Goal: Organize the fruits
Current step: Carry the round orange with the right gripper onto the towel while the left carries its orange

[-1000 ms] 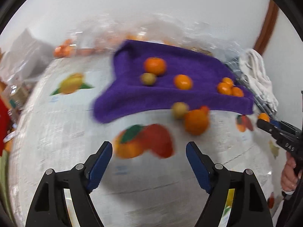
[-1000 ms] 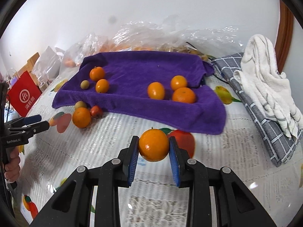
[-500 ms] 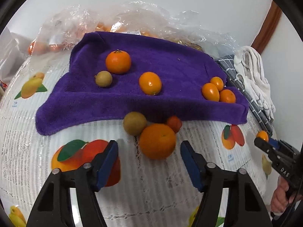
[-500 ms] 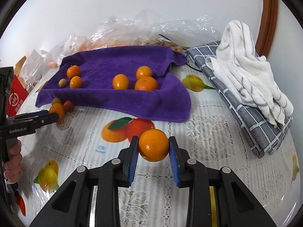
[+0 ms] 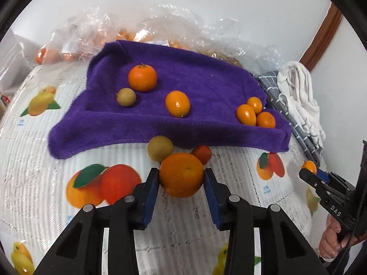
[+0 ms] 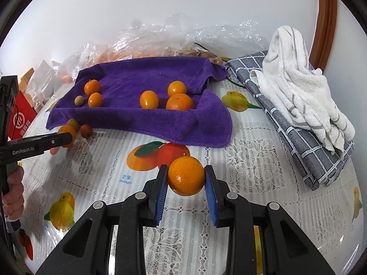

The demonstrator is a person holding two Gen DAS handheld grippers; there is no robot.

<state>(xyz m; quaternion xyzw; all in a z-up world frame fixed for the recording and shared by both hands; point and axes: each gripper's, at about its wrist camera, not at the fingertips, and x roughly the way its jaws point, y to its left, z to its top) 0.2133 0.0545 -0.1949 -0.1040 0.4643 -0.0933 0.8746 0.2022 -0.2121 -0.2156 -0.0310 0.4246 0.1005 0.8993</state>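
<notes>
Your left hand-held gripper (image 5: 181, 181) is closing on a large orange (image 5: 181, 174) on the bench (image 5: 41, 183); pads touch it. Your right hand-held gripper (image 6: 186, 181) is clamped on another orange (image 6: 186, 176).

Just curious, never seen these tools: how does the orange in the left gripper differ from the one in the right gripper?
The left gripper is closing on its orange, which sits beside two small fruits. The right gripper grips its orange away from other fruit. Both are round and orange.
</notes>
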